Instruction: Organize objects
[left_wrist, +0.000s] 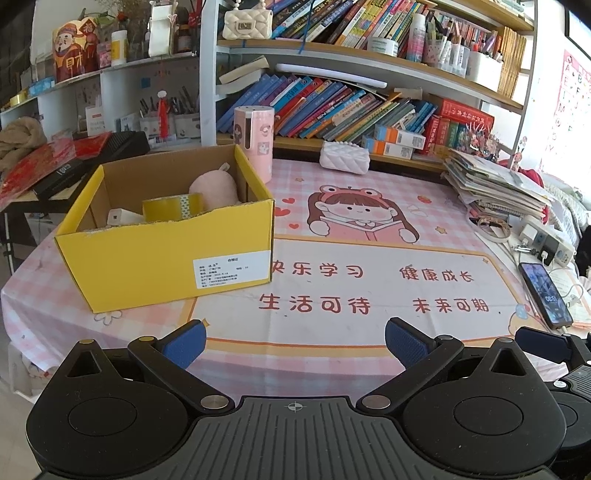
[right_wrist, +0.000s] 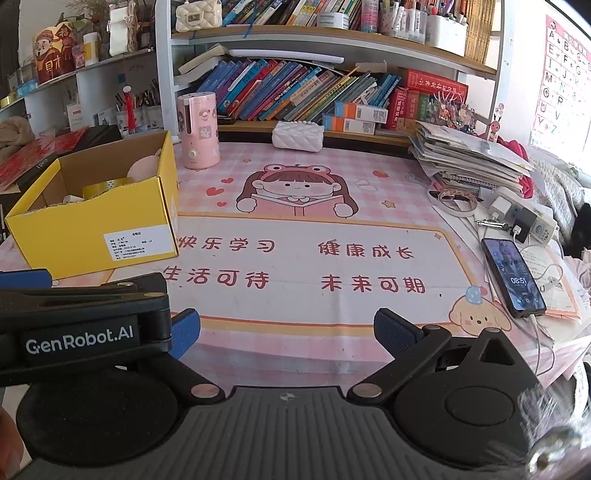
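Yellow cardboard box (left_wrist: 162, 254) sits open on the left side of the pink cartoon desk mat (left_wrist: 369, 288), and it is already loaded: a roll of yellowish tape (left_wrist: 173, 206) stands near the front wall, a pink rounded plush-looking thing (left_wrist: 214, 190) leans toward the back right corner, and a small white block (left_wrist: 120, 216) lies at the left. From the right wrist view the same box (right_wrist: 92, 236) shows its white label facing forward, the tape (right_wrist: 107, 186) just peeking over the torn front edge.

Left gripper (left_wrist: 295, 341) hangs low over the near edge of the mat, blue-padded fingers (left_wrist: 186, 341) spread wide, nothing between them. Right gripper (right_wrist: 286, 330) is alongside, fingers just as wide apart and empty; the left tool's black body crosses its lower left corner.

Behind the box, a pink cartoon-printed cylinder (left_wrist: 255, 142) stands upright, just beside the box's back right corner. A white quilted pouch (left_wrist: 345, 157) rests at the foot of the bookshelf (left_wrist: 369, 62). Over on the right, a stack of papers (left_wrist: 495, 188), a power strip (right_wrist: 524, 218), and a phone (right_wrist: 513, 280) lying face up with its screen lit and a cable plugged in.
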